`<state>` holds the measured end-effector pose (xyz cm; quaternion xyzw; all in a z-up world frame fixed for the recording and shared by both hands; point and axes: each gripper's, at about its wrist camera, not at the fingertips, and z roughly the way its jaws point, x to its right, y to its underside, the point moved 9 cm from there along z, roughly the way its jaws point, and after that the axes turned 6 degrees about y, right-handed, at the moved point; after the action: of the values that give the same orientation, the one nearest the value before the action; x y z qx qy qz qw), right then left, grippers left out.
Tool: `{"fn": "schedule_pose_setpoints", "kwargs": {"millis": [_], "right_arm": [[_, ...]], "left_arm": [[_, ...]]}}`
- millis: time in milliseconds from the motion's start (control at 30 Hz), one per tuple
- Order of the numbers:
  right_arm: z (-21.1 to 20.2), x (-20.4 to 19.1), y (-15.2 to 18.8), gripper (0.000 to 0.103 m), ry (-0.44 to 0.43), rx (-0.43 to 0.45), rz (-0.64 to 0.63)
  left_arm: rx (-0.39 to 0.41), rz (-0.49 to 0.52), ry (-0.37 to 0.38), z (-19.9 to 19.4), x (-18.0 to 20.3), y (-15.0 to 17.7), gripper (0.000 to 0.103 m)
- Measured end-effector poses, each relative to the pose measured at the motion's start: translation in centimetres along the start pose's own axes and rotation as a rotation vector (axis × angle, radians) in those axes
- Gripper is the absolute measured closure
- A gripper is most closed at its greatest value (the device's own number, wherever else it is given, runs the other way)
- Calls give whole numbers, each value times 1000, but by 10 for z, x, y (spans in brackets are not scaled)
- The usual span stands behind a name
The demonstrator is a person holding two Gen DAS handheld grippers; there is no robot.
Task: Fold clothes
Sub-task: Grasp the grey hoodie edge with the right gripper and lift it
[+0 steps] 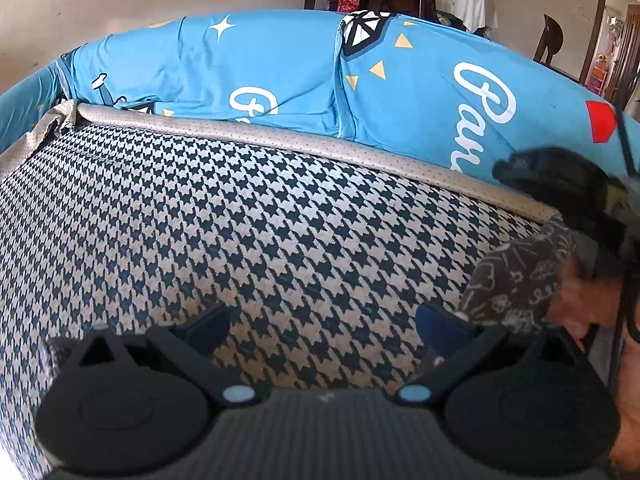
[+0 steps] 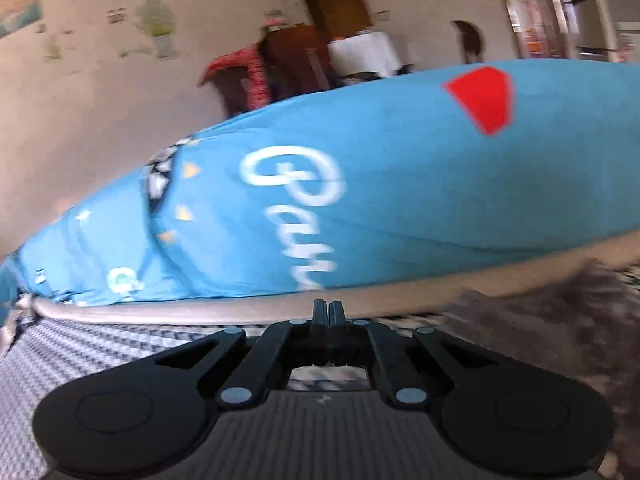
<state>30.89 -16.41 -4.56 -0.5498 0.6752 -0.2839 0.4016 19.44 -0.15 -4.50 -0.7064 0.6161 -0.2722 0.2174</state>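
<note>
Left gripper (image 1: pixel 324 320) spread wide over the houndstooth seat cushion (image 1: pixel 248 220), holding nothing, dark printed garment (image 1: pixel 516 276) at right, cut off by a hand (image 1: pixel 580 300), right gripper (image 2: pixel 329 312) pinched closed, nothing visible between its fingertips, blurred grey garment (image 2: pixel 560 320) beside it, blue printed cushions (image 2: pixel 400 200) behind.

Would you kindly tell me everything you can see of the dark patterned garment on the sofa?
The dark garment is a soft-looking, charcoal-grey cloth printed with small white line doodles. It is bunched and lifted at the right edge of the left wrist view, over the houndstooth seat, below the blue cushion. A hand is against it on the right, and its lower edge sits by the left gripper's right finger. In the right wrist view it is only a grey blur.
</note>
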Motion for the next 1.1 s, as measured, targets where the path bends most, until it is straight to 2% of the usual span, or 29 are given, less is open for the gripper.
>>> {"fn": "schedule_pose_setpoints", "kwargs": {"millis": [167, 300, 967, 1067, 1100], "right_arm": [[-5, -17, -3, 99, -13, 11, -39], [-16, 1, 0, 99, 6, 6, -44], [-115, 189, 7, 97, 175, -34, -44], [-122, 216, 8, 88, 194, -26, -5], [-121, 223, 10, 80, 200, -29, -3]], "left_arm": [[5, 1, 4, -2, -1, 0, 0], [9, 1, 9, -4, 2, 0, 0], [-2, 127, 57, 3, 79, 27, 0], [-10, 145, 56, 8, 86, 33, 0], [-13, 146, 56, 9, 87, 33, 0]]}}
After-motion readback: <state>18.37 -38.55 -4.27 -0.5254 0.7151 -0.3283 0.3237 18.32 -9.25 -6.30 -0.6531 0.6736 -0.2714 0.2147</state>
